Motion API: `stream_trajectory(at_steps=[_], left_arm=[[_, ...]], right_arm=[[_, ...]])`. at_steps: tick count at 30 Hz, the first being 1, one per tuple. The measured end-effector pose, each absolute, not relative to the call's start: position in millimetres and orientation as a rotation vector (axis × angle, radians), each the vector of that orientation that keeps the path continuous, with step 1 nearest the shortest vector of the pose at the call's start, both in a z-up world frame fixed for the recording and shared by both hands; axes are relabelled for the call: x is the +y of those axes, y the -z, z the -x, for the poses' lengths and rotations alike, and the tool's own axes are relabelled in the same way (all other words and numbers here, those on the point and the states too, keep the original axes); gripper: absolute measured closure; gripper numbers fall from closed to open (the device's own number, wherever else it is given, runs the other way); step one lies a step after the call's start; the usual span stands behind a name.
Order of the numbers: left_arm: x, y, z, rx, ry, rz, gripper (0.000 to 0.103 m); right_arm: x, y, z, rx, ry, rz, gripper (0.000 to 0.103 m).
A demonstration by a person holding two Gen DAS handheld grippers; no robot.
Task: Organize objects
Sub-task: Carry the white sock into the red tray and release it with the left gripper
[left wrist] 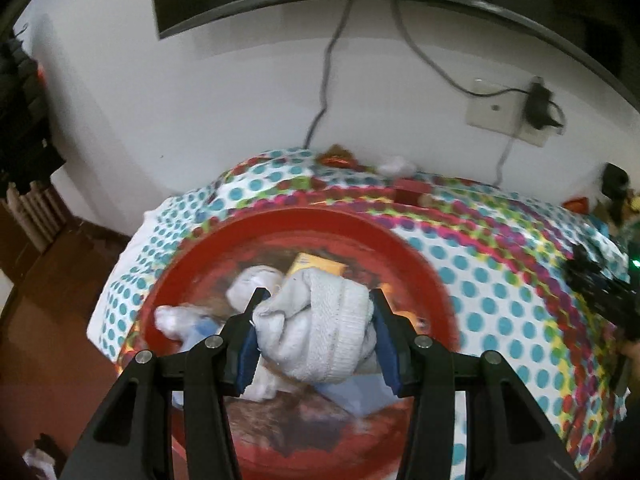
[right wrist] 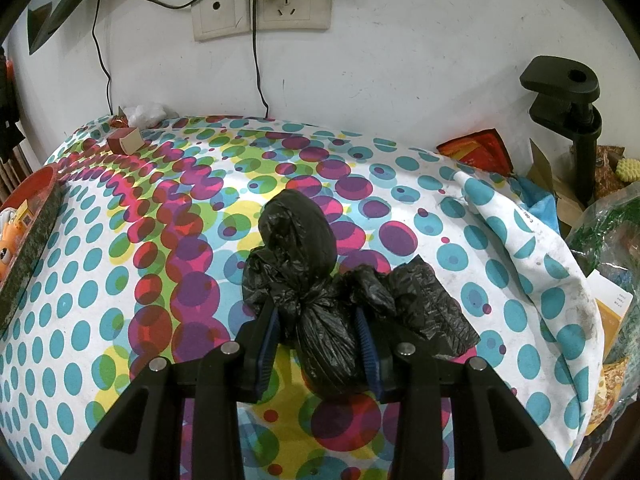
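My left gripper [left wrist: 318,300] is shut on a white rolled sock [left wrist: 320,332] and holds it over a red round basin [left wrist: 424,264]. The basin holds a yellow box [left wrist: 318,266], white cloth [left wrist: 172,320] and a pale blue item [left wrist: 344,394]. My right gripper [right wrist: 316,312] is shut on a bundle of black plastic bags [right wrist: 316,320] on the dotted tablecloth [right wrist: 160,240]. The bundle has a rounded end [right wrist: 296,228] ahead of the fingers and a flat part [right wrist: 432,304] to the right. The basin's edge [right wrist: 36,184] shows at far left in the right wrist view.
A small red-brown box [right wrist: 124,140] and a white crumpled wad [right wrist: 146,114] lie at the table's far edge by the wall. A black clamp stand [right wrist: 576,120], red packets [right wrist: 476,152] and bags [right wrist: 608,248] crowd the right side. Cables hang from wall sockets [right wrist: 262,12].
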State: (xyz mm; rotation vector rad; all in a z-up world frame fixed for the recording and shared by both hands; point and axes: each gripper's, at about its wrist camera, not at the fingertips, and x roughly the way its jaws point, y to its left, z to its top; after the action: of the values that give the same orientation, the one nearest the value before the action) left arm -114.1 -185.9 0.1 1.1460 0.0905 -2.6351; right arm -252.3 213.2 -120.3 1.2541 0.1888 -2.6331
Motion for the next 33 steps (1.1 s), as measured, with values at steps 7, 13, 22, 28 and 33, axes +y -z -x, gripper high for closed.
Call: stream_trajectory(at_steps=[7, 13, 22, 28, 33], left_arm=[[-227, 12, 127, 0.151, 2.559, -1.178, 0.057], [-248, 24, 137, 0.172, 2.523, -1.199, 0.056], [-266, 42, 154, 0.182, 2.473, -1.243, 0.056], [-275, 56, 156, 0.21, 2.444, -1.27, 0.053], [-279, 61, 155, 0.224, 2.438, -1.276, 0.05]], right_arm=[[213, 120, 253, 0.191, 2.634, -1.255, 0.065], [213, 120, 253, 0.195, 2.635, -1.255, 0.065], [214, 119, 253, 0.199, 2.636, -1.256, 0.065], [214, 119, 254, 0.198, 2.636, -1.256, 0.065], [214, 119, 254, 0.199, 2.636, -1.256, 0.065]])
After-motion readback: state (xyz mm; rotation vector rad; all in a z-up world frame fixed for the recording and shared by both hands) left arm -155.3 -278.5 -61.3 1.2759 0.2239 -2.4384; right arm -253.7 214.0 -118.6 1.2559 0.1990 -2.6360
